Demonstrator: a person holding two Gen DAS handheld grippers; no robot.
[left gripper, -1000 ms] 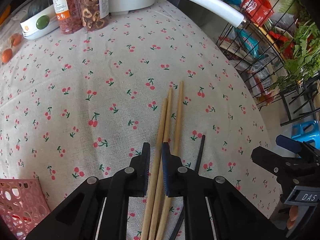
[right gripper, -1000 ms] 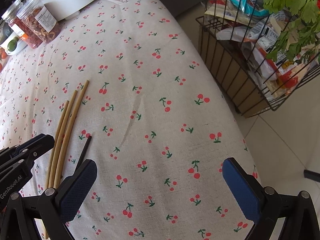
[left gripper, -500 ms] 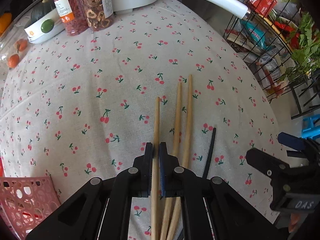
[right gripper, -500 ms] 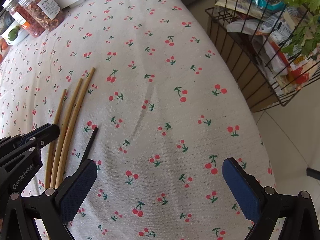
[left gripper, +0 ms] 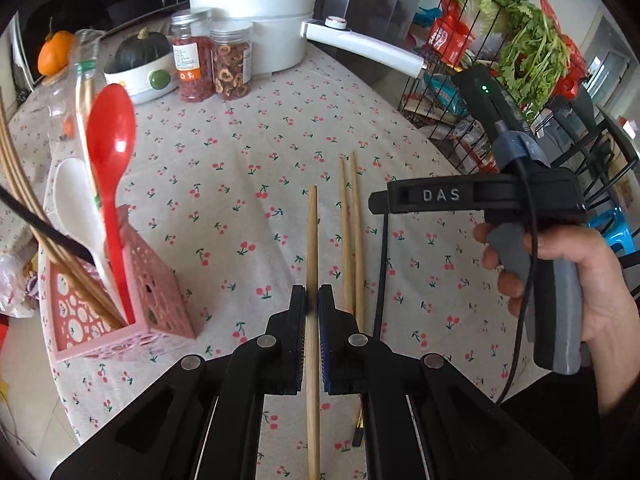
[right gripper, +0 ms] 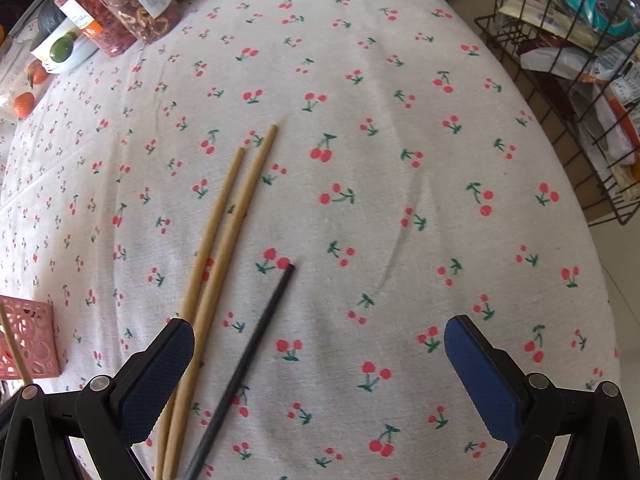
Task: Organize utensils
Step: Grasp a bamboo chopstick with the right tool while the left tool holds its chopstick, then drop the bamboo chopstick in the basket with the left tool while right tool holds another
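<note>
In the left wrist view, a single wooden chopstick point(left gripper: 312, 280) is clamped between the closed pads of the left gripper point(left gripper: 312, 300) and is held above the cherry-print tablecloth point(left gripper: 240, 184). Two more wooden chopsticks point(left gripper: 352, 236) are laid side by side on the cloth just to its right, with a black chopstick point(left gripper: 382, 280) beside them. To the left, a pink perforated basket point(left gripper: 160, 304) is seen, in which a red spoon point(left gripper: 110, 152) and a white spoon point(left gripper: 76, 204) are stood among further chopsticks.

In the right wrist view, the right gripper point(right gripper: 320, 380) is held wide open over the cloth with nothing between its fingers. The two wooden chopsticks point(right gripper: 224, 236) and the black chopstick point(right gripper: 256, 352) are seen lying near its left finger.
</note>
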